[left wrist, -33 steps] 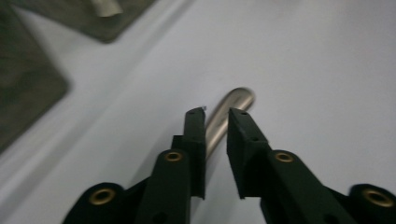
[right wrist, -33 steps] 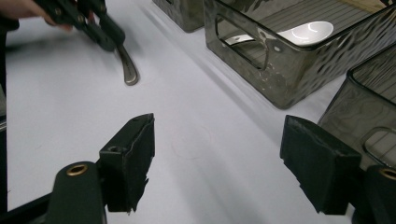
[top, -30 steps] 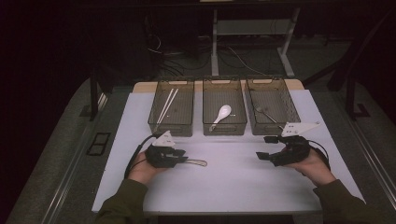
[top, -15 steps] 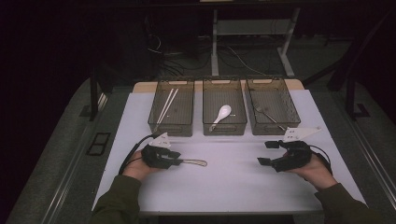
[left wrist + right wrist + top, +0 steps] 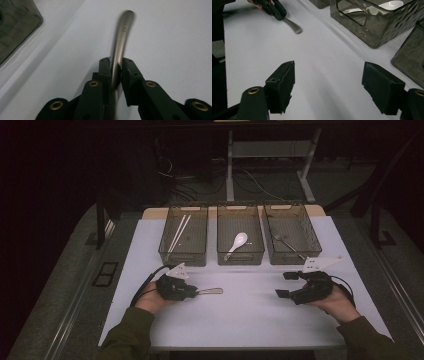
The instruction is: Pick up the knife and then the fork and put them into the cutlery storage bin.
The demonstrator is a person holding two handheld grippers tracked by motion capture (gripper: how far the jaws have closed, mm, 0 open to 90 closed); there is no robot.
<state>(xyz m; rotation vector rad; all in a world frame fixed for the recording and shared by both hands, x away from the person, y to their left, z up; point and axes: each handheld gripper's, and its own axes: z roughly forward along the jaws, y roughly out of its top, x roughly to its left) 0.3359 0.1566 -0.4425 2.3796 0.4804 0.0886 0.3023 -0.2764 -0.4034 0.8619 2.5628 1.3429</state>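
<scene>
From the high view, the left tool (image 5: 192,291) is resting low on the white counter (image 5: 250,320), its jaws closed on a metal utensil (image 5: 211,291) whose free end is pointing toward the middle of the counter. The right tool (image 5: 289,285) is sitting well apart on the other side, its jaws standing wide with nothing between them. Beyond both, three dark bins are lining up side by side: the left bin (image 5: 184,254) is holding pale chopsticks (image 5: 178,233), the middle bin (image 5: 240,256) a white spoon (image 5: 236,244), the right bin (image 5: 295,255) what is probably a metal fork (image 5: 286,243), though it is dim there.

In the left gripper view, the left tool (image 5: 115,65) has just been closing, and its pads are now pressing on the metal utensil's (image 5: 120,40) handle, which is running straight up between them; the far end is blurring against the counter (image 5: 175,37).

In the right gripper view, the right tool (image 5: 328,75) is gaping wide over bare counter (image 5: 322,50). Farther off, the left tool (image 5: 277,12) is gripping the metal utensil (image 5: 292,25), which is lying just above or on the surface. The middle bin (image 5: 367,27) is standing near the top edge.
</scene>
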